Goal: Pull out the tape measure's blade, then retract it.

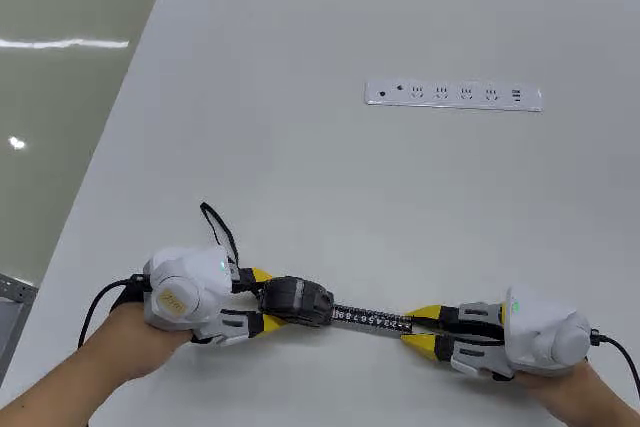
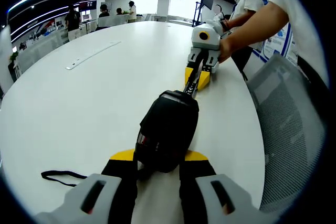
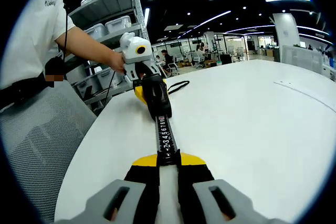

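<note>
Now the left gripper (image 1: 262, 299) is clamped on the tape measure (image 1: 297, 301), and the right gripper (image 1: 422, 329) pinches the end of the blade (image 1: 372, 320). The blade lies straight between them, its long axis running gripper to gripper. Retracting likely means moving the right gripper along that line toward the left.

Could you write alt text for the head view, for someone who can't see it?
On a white table, the left gripper clamps a black tape measure while the right gripper pinches the end of its pulled-out blade, stretched between them. A white power strip lies farther back.
</note>
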A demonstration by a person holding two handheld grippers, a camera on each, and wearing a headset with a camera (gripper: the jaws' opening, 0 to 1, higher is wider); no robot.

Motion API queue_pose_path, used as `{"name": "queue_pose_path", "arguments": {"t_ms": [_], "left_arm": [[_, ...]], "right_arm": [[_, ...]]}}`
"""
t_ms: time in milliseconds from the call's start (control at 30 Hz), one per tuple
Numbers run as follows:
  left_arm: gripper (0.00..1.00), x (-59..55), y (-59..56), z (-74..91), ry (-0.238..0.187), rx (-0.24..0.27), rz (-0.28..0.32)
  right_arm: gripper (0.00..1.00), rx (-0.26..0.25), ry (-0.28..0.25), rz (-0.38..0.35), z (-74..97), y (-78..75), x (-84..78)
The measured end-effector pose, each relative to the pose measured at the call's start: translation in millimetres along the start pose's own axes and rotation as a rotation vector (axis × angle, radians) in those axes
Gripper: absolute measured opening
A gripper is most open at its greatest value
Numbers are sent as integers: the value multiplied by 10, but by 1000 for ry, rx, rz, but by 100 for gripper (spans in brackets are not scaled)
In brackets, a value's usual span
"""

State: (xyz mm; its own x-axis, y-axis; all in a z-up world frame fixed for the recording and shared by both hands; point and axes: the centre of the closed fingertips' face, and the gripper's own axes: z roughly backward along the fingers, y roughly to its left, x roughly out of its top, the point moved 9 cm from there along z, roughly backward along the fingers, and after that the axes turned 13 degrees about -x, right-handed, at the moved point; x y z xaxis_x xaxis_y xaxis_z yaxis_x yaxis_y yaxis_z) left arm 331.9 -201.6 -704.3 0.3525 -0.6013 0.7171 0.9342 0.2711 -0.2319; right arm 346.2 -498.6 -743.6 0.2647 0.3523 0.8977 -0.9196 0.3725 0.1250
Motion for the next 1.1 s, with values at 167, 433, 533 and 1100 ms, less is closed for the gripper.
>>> {"name": "queue_pose_path", "arguments": {"t_ms": [167,433,533,1100], "left_arm": [[26,2,0,-3,2,0,-3],[26,0,1,-1,2,1,-2],[26,-3,3,-1,3,1,-2],[26,3,-4,-6,7,4,-2]], "right_arm": [[10,-4,1,-4,51,-7,-7],[10,-11,1,-9,110,-22,-36],[10,-15,0,-12,149,-25,-49],[10,-33,-6,-28,289,-46,-115]]}}
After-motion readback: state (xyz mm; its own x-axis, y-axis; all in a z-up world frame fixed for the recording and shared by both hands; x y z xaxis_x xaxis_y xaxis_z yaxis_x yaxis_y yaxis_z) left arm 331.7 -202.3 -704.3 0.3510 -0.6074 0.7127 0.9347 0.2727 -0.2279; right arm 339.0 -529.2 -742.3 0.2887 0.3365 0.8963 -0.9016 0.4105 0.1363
